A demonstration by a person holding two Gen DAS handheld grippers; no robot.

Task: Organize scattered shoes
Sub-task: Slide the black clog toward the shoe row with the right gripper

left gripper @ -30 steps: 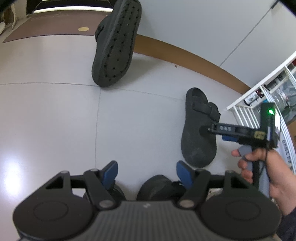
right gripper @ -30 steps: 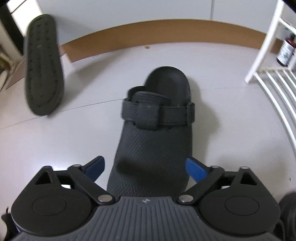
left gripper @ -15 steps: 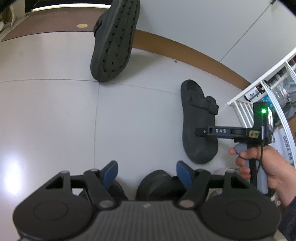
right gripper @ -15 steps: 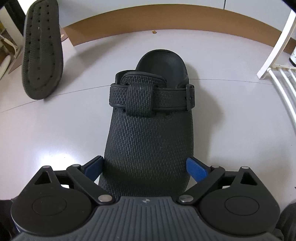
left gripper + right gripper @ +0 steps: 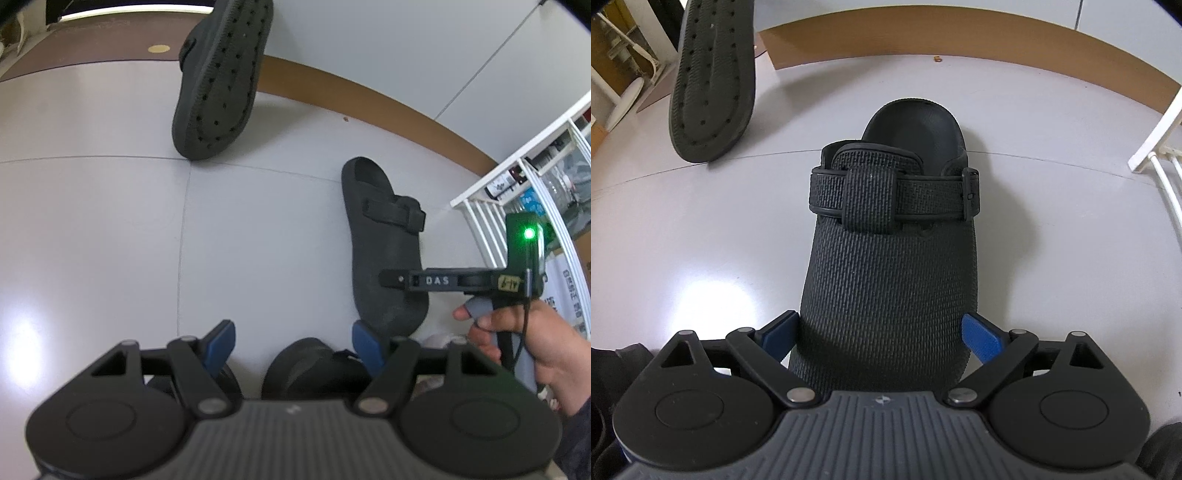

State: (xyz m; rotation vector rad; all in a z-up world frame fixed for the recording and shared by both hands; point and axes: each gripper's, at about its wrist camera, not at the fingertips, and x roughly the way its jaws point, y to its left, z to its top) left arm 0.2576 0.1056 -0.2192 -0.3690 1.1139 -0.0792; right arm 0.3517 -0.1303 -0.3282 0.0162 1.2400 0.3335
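A black clog (image 5: 890,266) of woven-textured, ribbed rubbery material lies flat on the glossy pale grey tiled floor (image 5: 701,221), its long axis running straight away from the right wrist camera: rounded toe end nearest, smooth scooped heel cup farthest, toward the brown baseboard (image 5: 960,40). A broad textured strap with a loop and small buckle crosses its instep. The right claw (image 5: 886,334) straddles the toe end, its blue pads (image 5: 982,334) standing just off either flank, so it is spread and not clenched on the clog. A second clog (image 5: 713,81) leans up against the wall at the left, sole facing out, showing a pebbled tread dotted with small round holes; its length runs steeply up from the floor. In the left wrist view, the left claw (image 5: 293,345) hangs released over the rounded black end of another shoe (image 5: 310,365) below it, gripping nothing. A white slatted rack (image 5: 491,221) stands at the right.
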